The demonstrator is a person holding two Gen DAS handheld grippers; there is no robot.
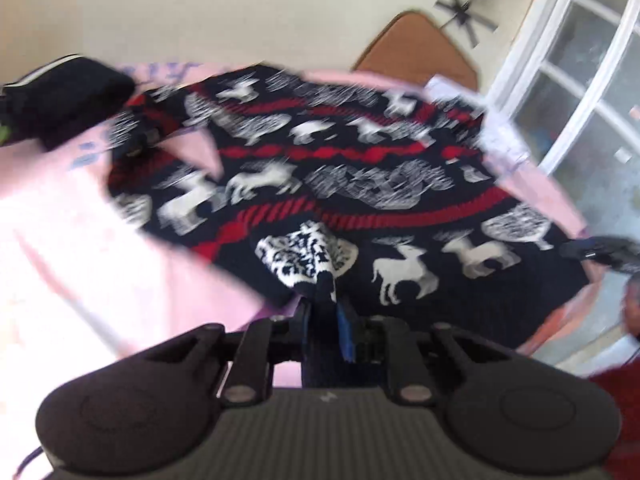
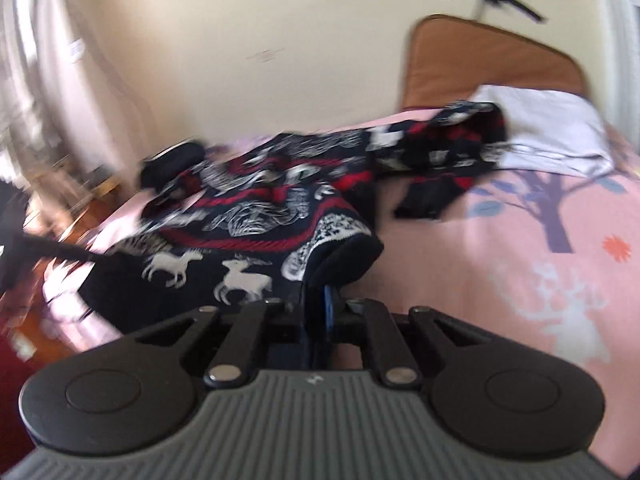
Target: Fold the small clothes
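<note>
A navy knitted sweater with white reindeer and red bands lies spread on the pink bedspread. In the left wrist view my left gripper is shut on a pinched-up fold of the sweater's near edge, and the cloth rises in a peak between the fingers. In the right wrist view my right gripper is shut on the sweater at a near corner of the hem, which bulges up over the fingers. One sleeve trails toward the pillow. Both views are blurred.
A white pillow and a brown headboard stand at the bed's far end. A dark folded garment lies at the far left of the bed. A window is on the right. Bare pink bedspread spreads right of the sweater.
</note>
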